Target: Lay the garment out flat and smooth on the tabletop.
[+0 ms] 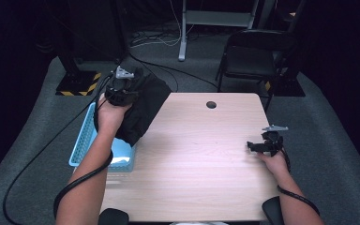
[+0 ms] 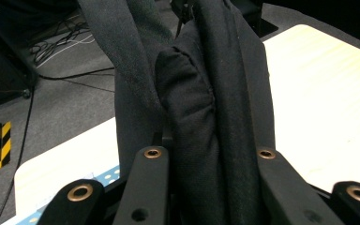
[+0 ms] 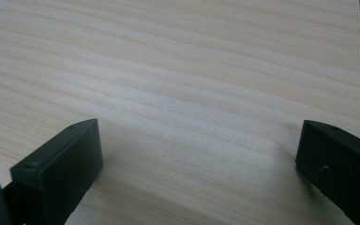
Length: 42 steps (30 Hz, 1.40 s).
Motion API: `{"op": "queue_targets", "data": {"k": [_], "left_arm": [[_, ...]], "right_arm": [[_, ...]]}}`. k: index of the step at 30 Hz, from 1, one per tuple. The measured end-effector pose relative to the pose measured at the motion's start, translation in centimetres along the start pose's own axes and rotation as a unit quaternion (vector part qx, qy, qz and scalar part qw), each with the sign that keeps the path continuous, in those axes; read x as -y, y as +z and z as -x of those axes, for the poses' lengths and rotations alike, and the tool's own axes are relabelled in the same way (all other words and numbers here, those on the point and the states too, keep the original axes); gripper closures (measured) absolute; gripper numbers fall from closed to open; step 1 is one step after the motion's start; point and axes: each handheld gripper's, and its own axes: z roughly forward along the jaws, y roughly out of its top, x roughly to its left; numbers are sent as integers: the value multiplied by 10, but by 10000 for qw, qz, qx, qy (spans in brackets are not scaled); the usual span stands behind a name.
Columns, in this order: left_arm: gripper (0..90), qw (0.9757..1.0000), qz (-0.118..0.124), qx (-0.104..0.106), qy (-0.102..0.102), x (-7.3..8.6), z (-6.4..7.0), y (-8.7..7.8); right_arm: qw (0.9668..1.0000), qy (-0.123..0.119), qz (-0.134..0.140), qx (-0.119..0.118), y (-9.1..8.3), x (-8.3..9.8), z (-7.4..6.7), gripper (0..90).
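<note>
A black cloth garment [image 1: 143, 105] hangs in folds over the table's left edge, lifted above the blue basket [image 1: 82, 143]. My left gripper [image 1: 120, 90] is shut on its upper part. In the left gripper view the bunched black cloth [image 2: 201, 112] is pinched between the two jaws and rises away from them. My right gripper [image 1: 258, 146] rests low over the right side of the wooden table [image 1: 201, 154], pointing left. Its jaws stand wide apart in the right gripper view, with only bare wood [image 3: 192, 93] between them, so the right gripper [image 3: 197, 150] is open.
The blue basket sits against the table's left edge with something pale inside. A round cable hole [image 1: 211, 104] lies near the table's far edge. A black chair [image 1: 251, 58] stands beyond the table, and cables run over the grey floor.
</note>
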Motion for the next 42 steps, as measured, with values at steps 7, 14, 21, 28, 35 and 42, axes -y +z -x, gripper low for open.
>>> {"op": "queue_targets", "data": {"k": [7, 14, 21, 28, 35, 42], "left_arm": [[767, 10000, 9, 81, 41, -5, 7, 4], [768, 9998, 9, 176, 92, -7, 15, 10], [768, 9997, -18, 237, 96, -7, 21, 16], [769, 9994, -29, 326, 141, -9, 29, 21], [769, 9991, -36, 394, 183, -12, 36, 26], [769, 9983, -35, 530, 252, -15, 47, 33]], "right_arm": [[10000, -2, 3, -1, 0, 0, 0, 0], [10000, 0, 1, -3, 0, 0, 0, 0], [10000, -1, 2, -4, 0, 0, 0, 0], [10000, -8, 2, -8, 0, 0, 0, 0], [10000, -7, 2, -10, 0, 0, 0, 0], [10000, -8, 2, -11, 0, 0, 0, 0]]}}
